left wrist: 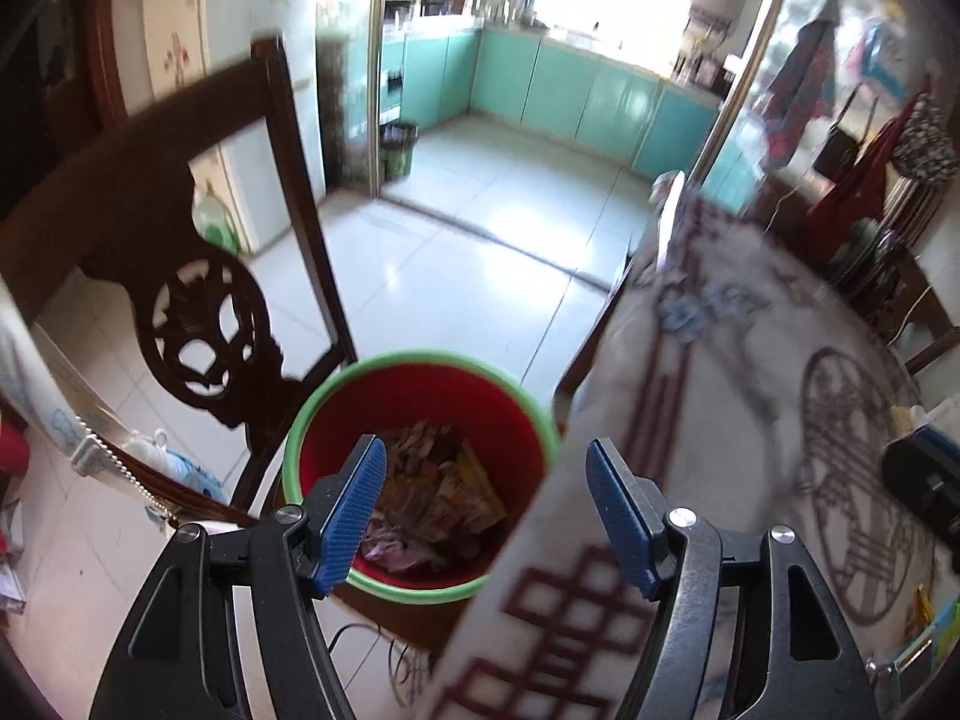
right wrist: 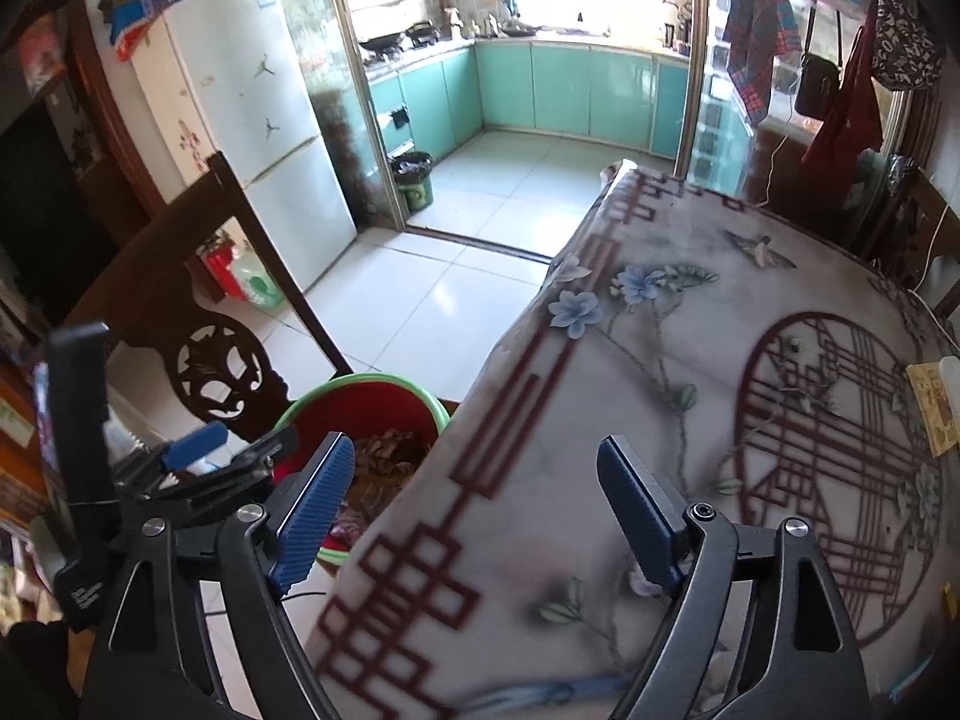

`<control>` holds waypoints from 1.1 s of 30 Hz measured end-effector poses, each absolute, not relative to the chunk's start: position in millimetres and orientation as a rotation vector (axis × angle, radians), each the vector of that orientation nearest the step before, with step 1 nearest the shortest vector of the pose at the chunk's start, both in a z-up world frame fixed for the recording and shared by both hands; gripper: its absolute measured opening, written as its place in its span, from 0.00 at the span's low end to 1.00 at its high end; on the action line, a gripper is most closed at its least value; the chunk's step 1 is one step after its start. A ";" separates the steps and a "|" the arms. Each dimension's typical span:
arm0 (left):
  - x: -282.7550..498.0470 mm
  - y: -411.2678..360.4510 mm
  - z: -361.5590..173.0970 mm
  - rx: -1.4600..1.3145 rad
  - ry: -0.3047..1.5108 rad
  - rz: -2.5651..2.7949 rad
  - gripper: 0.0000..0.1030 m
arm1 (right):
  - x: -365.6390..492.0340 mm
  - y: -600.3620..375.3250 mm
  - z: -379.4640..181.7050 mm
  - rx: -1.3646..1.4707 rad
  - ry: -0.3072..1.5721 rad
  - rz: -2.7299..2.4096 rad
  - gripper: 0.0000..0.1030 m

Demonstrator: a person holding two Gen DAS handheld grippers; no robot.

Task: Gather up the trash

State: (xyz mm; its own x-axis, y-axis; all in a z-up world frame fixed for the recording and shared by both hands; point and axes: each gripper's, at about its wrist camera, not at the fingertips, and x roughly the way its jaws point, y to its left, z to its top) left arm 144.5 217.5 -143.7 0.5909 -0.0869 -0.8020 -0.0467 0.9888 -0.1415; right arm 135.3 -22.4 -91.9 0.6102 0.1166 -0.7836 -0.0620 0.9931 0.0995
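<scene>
In the left wrist view, a dark carved wooden chair (left wrist: 198, 324) fills the left side of the frame, its openwork back facing the camera. Just right of it, at lower centre, stands a red bin with a green rim (left wrist: 420, 468) on the pale tiled floor (left wrist: 480, 252). Inside the bin lies a heap of crumpled wrappers and paper trash (left wrist: 432, 498), mostly brown, yellow and pinkish; the single pieces are hard to tell apart. The left hand-held gripper (left wrist: 486, 516) hangs above the bin with its blue-padded fingers spread wide and nothing between them. Its left finger lies over the bin's opening, its right finger over the edge of the worktop (left wrist: 720, 420), which is draped in a pale cloth with dark red lattice patterns and is blurred in this view.

In the right wrist view, the left gripper appears again at lower left, beside the chair and over the bin. At upper left stands a white fridge (right wrist: 252, 120). A small dark bin (right wrist: 414, 180) sits by the doorway to a kitchen with turquoise cabinets (right wrist: 570, 90) at upper centre. The right hand-held gripper (right wrist: 474, 516) hovers over the near part of the worktop, fingers wide apart and empty. A yellowish card (right wrist: 933, 408) lies at the cloth's right edge.
</scene>
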 end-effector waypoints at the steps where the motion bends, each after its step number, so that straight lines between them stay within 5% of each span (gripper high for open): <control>1: 131.9 207.3 -131.8 -0.153 0.899 -0.020 0.67 | 126.4 -28.6 -88.2 0.064 0.894 0.109 0.84; 6: 83.4 163.5 -90.5 -0.175 0.787 -0.069 0.67 | 81.7 -70.6 -66.9 0.088 0.801 0.120 1.00; 9: 56.7 137.2 -67.7 -0.199 0.708 -0.104 0.68 | 60.9 -96.5 -54.7 0.100 0.750 0.101 1.00; 12: 33.3 112.2 -43.9 -0.190 0.618 -0.120 0.86 | 43.8 -124.2 -43.9 0.107 0.713 0.061 1.00; 16: -1.4 85.4 -9.6 -0.188 0.476 -0.159 0.90 | 22.5 -155.6 -30.4 0.088 0.641 -0.030 1.00; 29: -63.0 31.7 68.5 -0.148 0.242 -0.092 0.90 | -16.3 -205.3 20.4 0.068 0.478 -0.128 1.00; 33: -60.8 29.4 73.2 -0.156 0.309 -0.133 0.90 | -26.0 -216.9 29.4 0.130 0.439 -0.125 1.00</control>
